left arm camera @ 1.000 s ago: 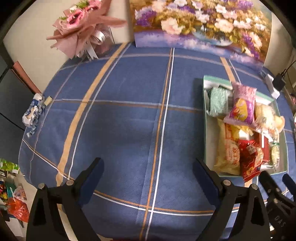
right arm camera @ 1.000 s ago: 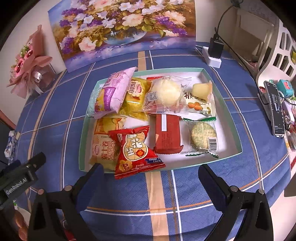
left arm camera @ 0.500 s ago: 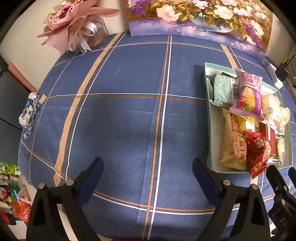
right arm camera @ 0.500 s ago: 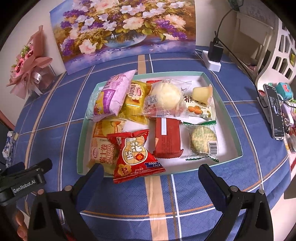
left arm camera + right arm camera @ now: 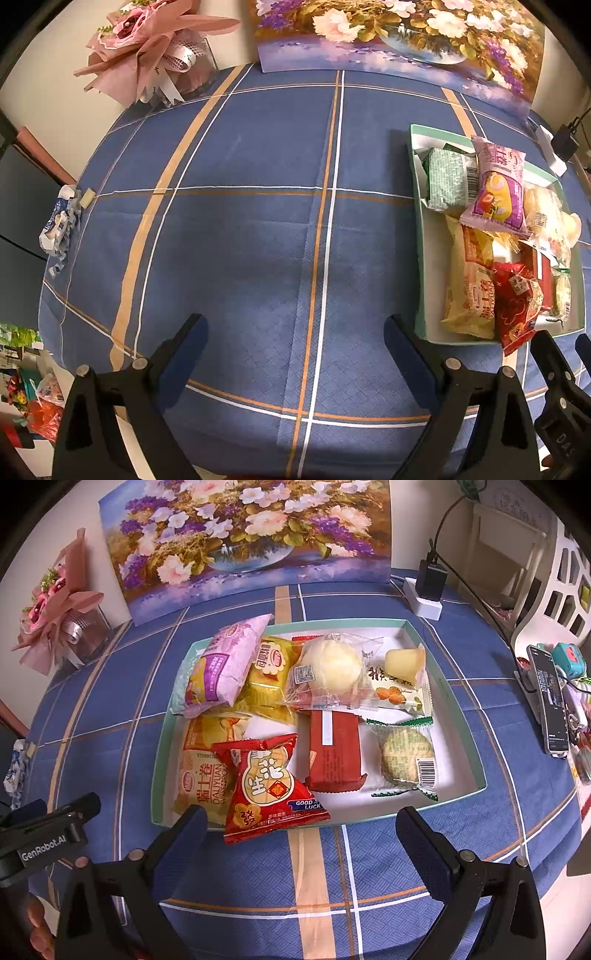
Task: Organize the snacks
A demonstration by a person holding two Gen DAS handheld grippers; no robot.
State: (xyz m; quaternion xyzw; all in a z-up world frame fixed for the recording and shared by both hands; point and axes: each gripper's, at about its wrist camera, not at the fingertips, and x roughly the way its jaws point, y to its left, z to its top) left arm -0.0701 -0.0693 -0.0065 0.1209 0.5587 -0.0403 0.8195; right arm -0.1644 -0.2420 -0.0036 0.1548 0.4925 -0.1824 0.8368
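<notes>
A green-rimmed white tray [image 5: 458, 716] [image 5: 419, 229] on the blue checked tablecloth [image 5: 258, 221] holds several snack packs. Among them are a red peanut pack [image 5: 269, 786] overhanging the near rim, a pink Swiss-roll pack [image 5: 221, 664], a yellow pack [image 5: 203, 771], a round bun [image 5: 332, 668], a red bar [image 5: 332, 753] and a green cookie [image 5: 406, 757]. My right gripper [image 5: 299, 830] hovers open just in front of the tray's near edge, nothing between its fingers. To the left of the tray, my left gripper [image 5: 295, 332] is open over bare cloth.
A flower painting [image 5: 251, 535] leans at the back, a pink bouquet [image 5: 155, 48] at the back left. A charger on a power strip [image 5: 428, 587] and a phone [image 5: 550, 701] lie to the right. A crumpled wrapper [image 5: 61, 225] sits at the table's left edge.
Both grippers have moved forward over the table; the tray looks nearer in the right wrist view. Both stay open and no snack has moved.
</notes>
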